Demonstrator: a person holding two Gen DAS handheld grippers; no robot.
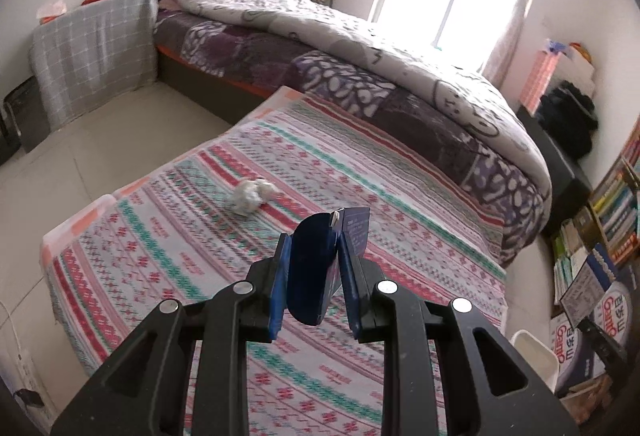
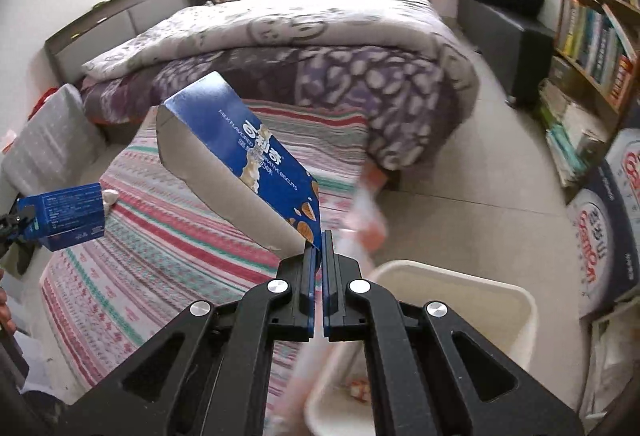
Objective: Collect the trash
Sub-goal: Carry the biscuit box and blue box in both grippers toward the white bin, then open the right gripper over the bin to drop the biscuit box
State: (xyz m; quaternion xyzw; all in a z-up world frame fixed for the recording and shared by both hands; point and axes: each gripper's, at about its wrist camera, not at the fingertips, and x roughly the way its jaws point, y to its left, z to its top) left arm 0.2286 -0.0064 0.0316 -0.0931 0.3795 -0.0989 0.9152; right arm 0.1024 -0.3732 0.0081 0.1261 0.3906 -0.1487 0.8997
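Left wrist view: the left gripper (image 1: 314, 272) is clamping its jaws on a small blue carton (image 1: 320, 260) above the striped cloth (image 1: 360, 172); a crumpled tissue (image 1: 251, 195) is lying farther off.

Right wrist view: the right gripper (image 2: 319, 254) is pinching a blue biscuit box (image 2: 244, 160) by its corner, above the white bin (image 2: 516, 320).

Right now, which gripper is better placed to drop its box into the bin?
Right. The right gripper pinches the biscuit box just above the white bin. The left gripper holds its small blue box over the striped blanket, farther off.
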